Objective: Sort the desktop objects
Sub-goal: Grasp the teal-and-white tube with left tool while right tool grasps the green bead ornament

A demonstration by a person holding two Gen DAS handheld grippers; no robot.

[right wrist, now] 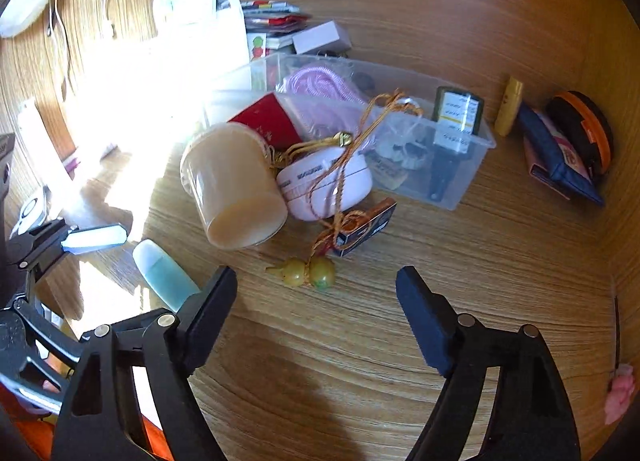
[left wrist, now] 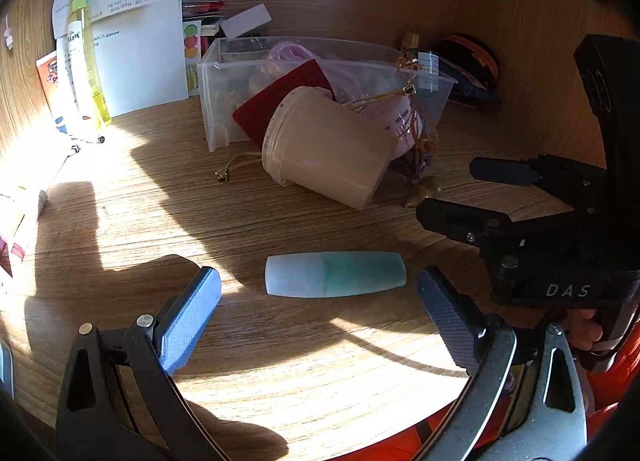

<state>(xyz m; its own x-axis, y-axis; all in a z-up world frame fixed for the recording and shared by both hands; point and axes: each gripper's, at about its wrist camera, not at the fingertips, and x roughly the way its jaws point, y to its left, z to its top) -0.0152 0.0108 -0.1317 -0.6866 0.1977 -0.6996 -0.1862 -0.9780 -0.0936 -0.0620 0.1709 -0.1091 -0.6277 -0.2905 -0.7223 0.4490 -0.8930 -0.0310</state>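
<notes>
We hold left hand-held gripper open, empty, just short of teal tube lying on table near front edge. Right hand-held gripper open, empty. Risk: round tube probably rolls if one pad touches first; gourd charm cord may snag.

Wood-grain desk, clear plastic bin

Black frames, blue fingers, perhaps textured
</notes>
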